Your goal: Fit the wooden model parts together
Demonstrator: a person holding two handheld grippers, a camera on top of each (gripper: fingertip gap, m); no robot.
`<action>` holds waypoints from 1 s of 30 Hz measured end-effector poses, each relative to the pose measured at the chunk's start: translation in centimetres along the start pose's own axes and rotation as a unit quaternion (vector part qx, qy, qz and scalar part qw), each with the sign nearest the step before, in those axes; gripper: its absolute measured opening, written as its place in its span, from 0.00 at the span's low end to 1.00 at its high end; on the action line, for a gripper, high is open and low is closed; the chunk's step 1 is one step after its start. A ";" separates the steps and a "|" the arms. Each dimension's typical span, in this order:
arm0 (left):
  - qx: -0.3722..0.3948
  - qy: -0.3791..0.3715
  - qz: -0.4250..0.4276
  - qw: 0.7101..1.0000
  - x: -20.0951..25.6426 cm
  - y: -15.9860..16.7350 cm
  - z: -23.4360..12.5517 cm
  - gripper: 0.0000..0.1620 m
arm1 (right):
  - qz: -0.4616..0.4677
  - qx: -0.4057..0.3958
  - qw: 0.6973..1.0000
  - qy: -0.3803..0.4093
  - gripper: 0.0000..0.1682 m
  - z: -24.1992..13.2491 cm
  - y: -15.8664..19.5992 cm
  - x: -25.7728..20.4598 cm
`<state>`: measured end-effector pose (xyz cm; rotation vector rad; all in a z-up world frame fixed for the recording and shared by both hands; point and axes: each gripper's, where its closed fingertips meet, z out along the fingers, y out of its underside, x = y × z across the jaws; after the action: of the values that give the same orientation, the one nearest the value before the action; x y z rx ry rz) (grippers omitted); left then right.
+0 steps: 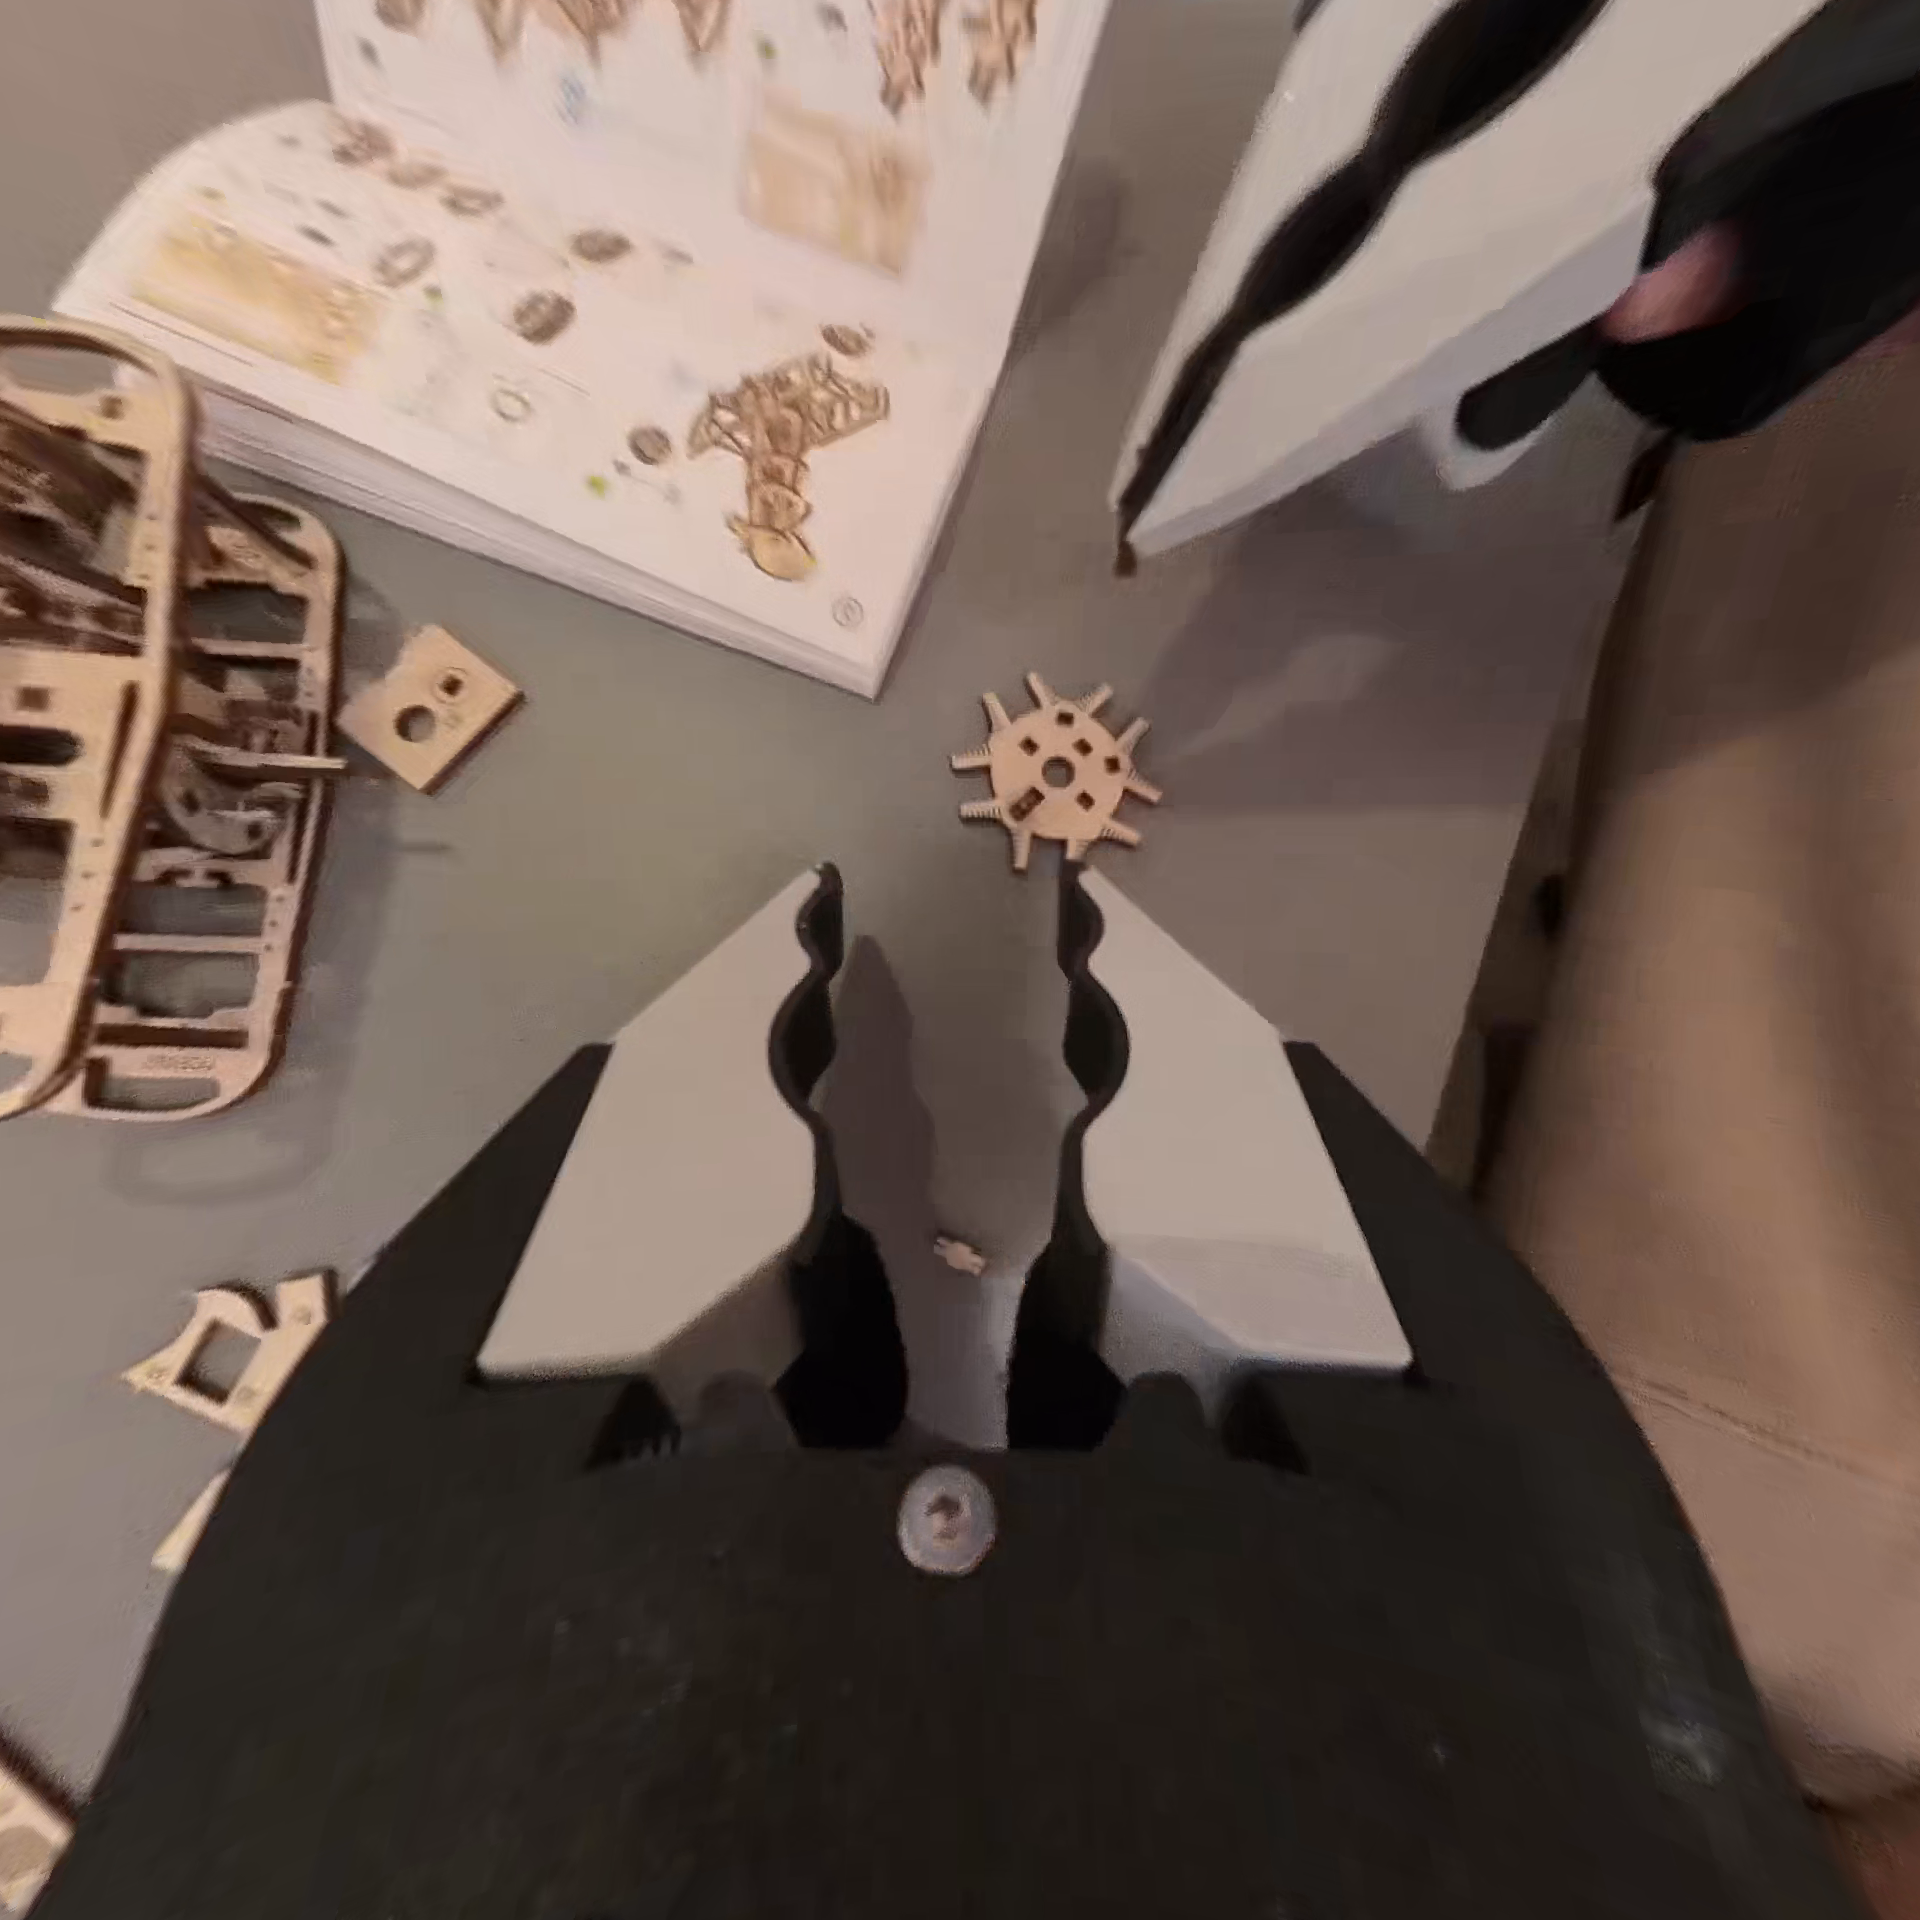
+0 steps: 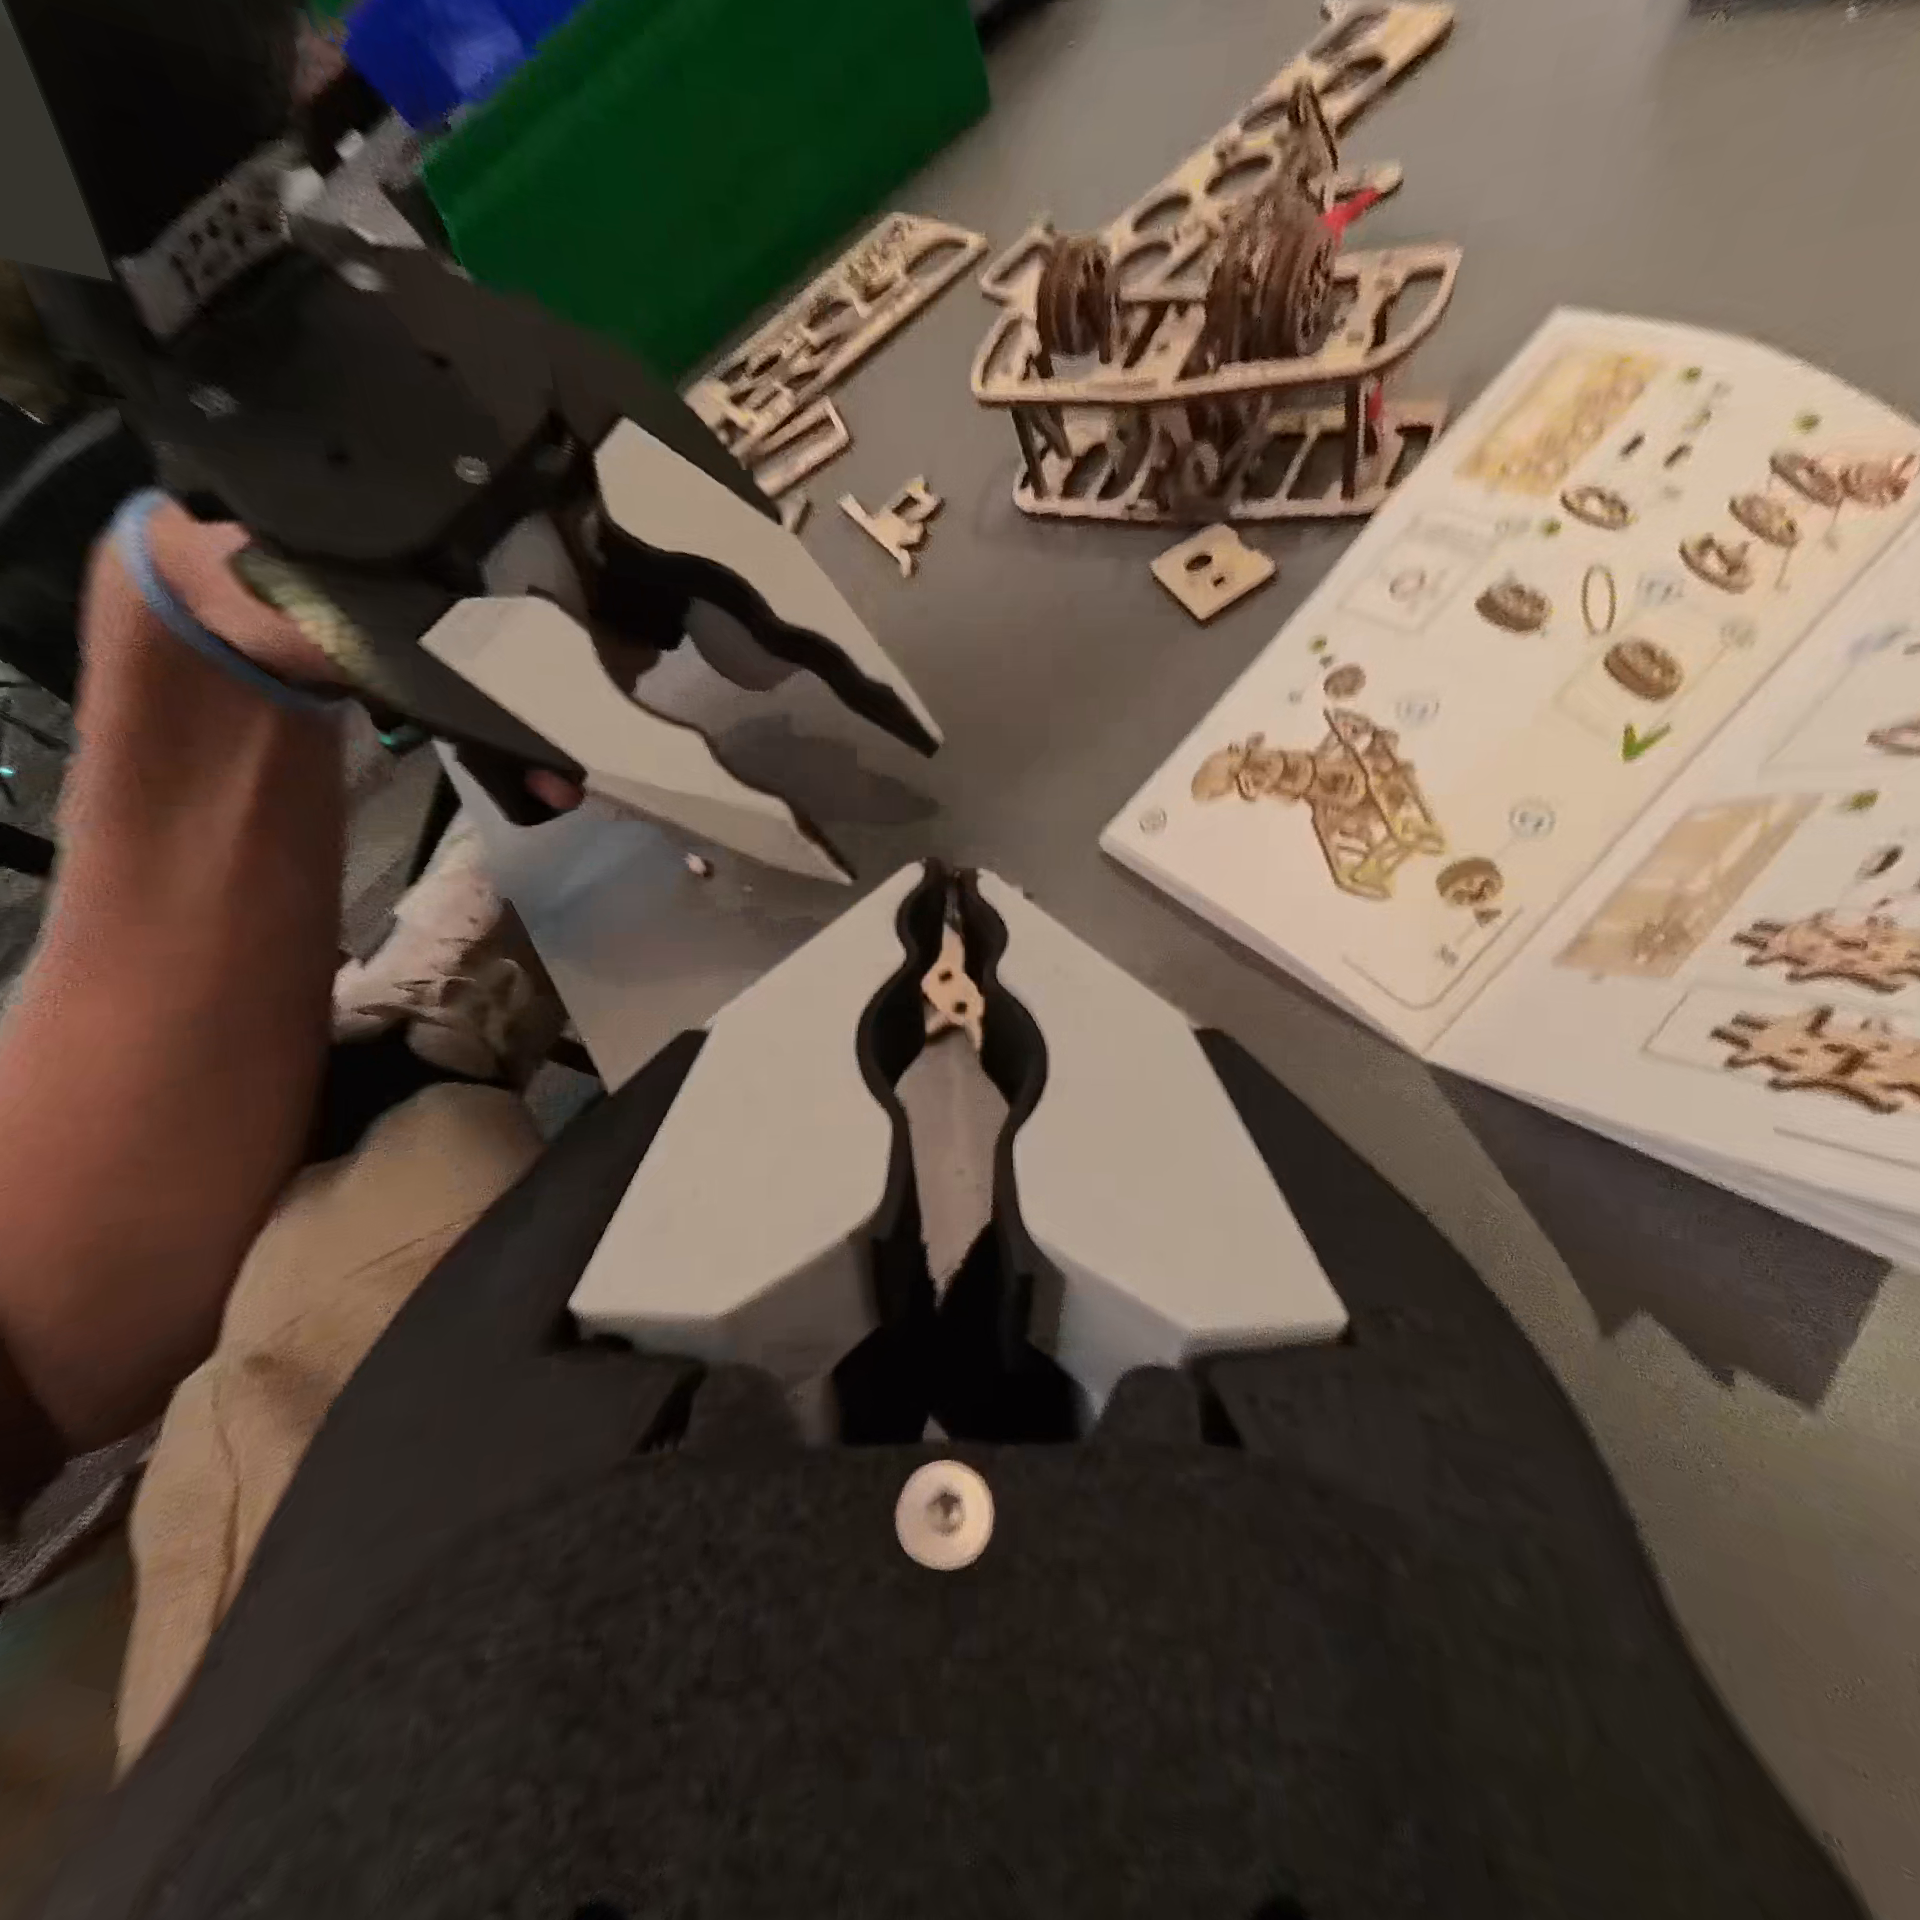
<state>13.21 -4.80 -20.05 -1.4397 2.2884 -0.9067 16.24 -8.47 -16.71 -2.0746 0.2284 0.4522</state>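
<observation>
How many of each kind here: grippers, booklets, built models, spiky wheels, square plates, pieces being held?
Grippers: 2, left gripper, right gripper
Booklet: 1
Built model: 1
Spiky wheel: 1
Square plate: 1
Held piece: 1
Total: 7

Dim, warm indoor light falls from above, laying soft shadows on the grey table [image 1: 644, 852]; wide-angle bending curves the edges, and motion blur smears the open booklet [image 2: 1621, 748] and the wooden model [image 1: 135, 727]
</observation>
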 end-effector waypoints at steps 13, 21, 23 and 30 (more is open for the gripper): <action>-0.037 -0.032 0.062 0.997 1.7 -0.3 3.5 0.23 | 0.042 -0.070 0.997 0.001 0.01 2.2 2.9 0.9; -0.040 -0.021 0.033 0.998 1.6 -0.3 3.6 0.21 | 0.027 -0.082 0.996 0.026 0.01 2.6 3.5 1.6; -0.040 -0.023 0.030 0.998 1.4 -0.4 3.6 0.20 | 0.019 -0.079 0.996 0.030 0.01 2.6 3.4 1.7; -0.042 -0.028 0.025 0.998 1.2 -0.4 3.6 0.20 | 0.014 -0.078 0.996 0.033 0.01 2.8 3.2 1.9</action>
<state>14.92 -7.30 -22.45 -1.4146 2.3346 -0.7545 16.23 -7.69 -21.29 -2.2439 0.2693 0.4313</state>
